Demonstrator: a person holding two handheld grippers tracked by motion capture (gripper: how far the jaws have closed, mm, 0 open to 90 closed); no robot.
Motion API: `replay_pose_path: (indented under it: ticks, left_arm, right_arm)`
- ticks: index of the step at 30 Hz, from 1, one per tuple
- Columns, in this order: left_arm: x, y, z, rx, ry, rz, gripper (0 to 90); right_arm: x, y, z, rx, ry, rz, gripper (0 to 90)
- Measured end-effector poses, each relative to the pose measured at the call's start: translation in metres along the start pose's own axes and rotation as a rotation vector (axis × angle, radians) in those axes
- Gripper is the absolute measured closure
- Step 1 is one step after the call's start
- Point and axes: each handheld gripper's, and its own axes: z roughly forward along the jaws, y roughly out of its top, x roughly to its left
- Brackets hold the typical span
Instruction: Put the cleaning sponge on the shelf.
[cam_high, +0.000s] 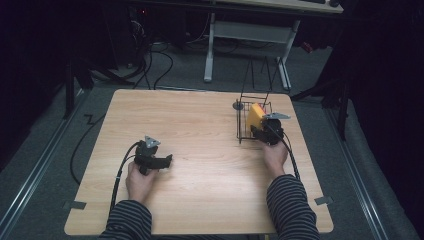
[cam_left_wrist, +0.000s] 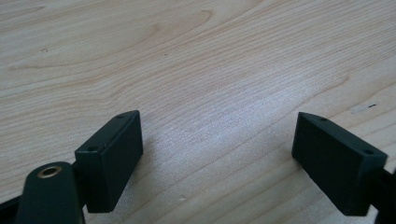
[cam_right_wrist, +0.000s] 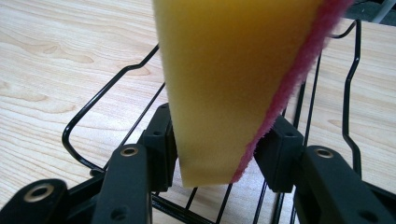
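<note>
Yellow sponge (cam_right_wrist: 224, 84) with a pink scrubbing face stands on edge between the jaws of the right tool (cam_right_wrist: 219, 149), over the black wire basket (cam_right_wrist: 93, 135) near the far right of the bench (cam_high: 200, 130). The left jaw lies against the yellow side, while the right jaw looks barely touching or just off the pink edge, so the grip seems slack rather than firm.

From here, I judge the main risk is the sponge tipping: being soft and tall, it could lean onto a basket wire, catch there, or hang half out instead of settling inside. Pulling back carelessly could also snag a jaw on the wires and drag the light basket.

The left tool (cam_left_wrist: 219, 154) rests open and empty over bare wood.

No brand, label or writing is readable anywhere.
</note>
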Motion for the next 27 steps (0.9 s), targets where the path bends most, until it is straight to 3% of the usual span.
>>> replay_pose_path:
  ticks: [6,13,20,27]
  left_arm:
    - [0.0,0.0,0.0,0.0,0.0,0.0,17.0]
    - [0.0,0.0,0.0,0.0,0.0,0.0,17.0]
    - [0.0,0.0,0.0,0.0,0.0,0.0,17.1]
    - [0.0,0.0,0.0,0.001,-0.001,0.0,17.0]
  right_arm:
    - [0.001,0.0,-0.002,-0.002,-0.014,-0.006,39.1]
    - [-0.001,0.003,-0.011,-0.022,0.016,0.023,24.7]
    - [0.001,0.005,-0.024,-0.011,0.031,0.03,23.3]
    - [0.001,0.008,-0.041,-0.039,0.032,0.029,20.8]
